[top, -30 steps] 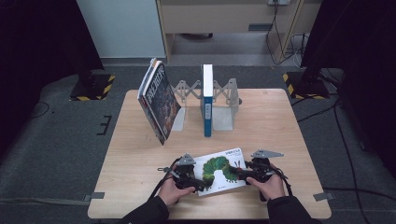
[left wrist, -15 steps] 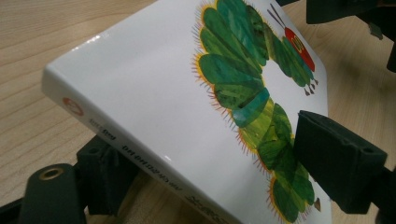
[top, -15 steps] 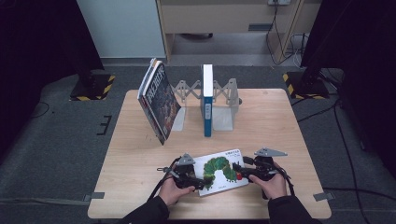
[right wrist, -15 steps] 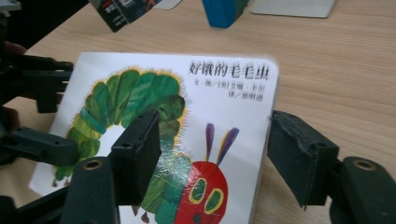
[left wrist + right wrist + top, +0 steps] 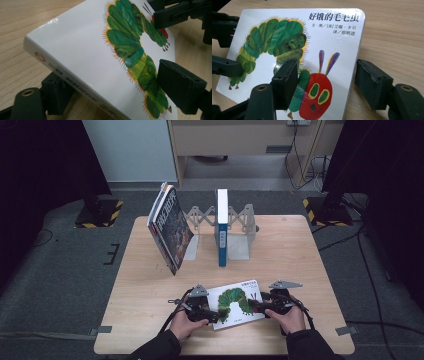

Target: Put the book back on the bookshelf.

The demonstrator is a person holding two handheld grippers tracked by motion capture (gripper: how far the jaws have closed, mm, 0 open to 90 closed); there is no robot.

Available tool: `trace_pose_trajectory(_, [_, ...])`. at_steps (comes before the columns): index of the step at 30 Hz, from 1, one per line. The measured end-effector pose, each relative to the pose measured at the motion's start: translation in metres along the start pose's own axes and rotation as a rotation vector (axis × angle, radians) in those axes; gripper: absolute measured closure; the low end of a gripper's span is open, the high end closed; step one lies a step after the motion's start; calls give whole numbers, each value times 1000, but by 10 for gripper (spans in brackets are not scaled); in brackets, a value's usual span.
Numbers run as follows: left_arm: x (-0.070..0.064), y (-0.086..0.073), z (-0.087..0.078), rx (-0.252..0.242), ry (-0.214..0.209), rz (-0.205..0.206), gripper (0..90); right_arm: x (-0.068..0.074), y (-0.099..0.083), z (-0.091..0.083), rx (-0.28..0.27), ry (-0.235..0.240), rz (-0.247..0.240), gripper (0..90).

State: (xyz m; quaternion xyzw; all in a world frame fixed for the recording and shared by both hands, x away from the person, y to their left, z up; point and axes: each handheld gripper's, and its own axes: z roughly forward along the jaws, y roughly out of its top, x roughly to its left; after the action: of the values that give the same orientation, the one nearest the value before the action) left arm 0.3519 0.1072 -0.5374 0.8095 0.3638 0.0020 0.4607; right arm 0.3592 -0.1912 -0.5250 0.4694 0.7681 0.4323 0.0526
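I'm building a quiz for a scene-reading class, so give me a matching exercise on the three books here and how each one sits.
Things:
1. caterpillar book
2. dark-covered book
3. blue-spined book

States:
a. upright in the metal bookend rack
b. leaning tilted at the rack's left end
c. flat near the table's front edge, between both grippers

Pairs: 1-c, 2-b, 3-a

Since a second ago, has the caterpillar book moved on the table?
Yes, slightly. The caterpillar book has slid toward the person's edge of the table, away from the upright blue book.
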Motion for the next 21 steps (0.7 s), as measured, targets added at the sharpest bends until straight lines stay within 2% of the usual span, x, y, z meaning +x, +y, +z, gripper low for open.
trace_pose_trajectory(7, [1, 0, 0, 2, -5, 1, 160, 0, 0, 0, -7, 0, 8, 375])
trace_pose_trajectory(8, [2, 0, 1, -15, -21, 11, 159, 1, 1, -1, -13, 3, 11, 388])
trace_pose_trajectory(9, [1, 0, 0, 0, -12, -3, 160, 1, 1, -1, -18, 5, 6, 396])
trace_pose_trajectory(12, [0, 0, 0, 2, -39, -2, 186, 2, 1, 0, -33, 18, 3, 419])
trace_pose_trajectory(21, [0, -1, 0, -7, -36, -16, 205, 3, 1, 1, -23, 18, -2, 404])
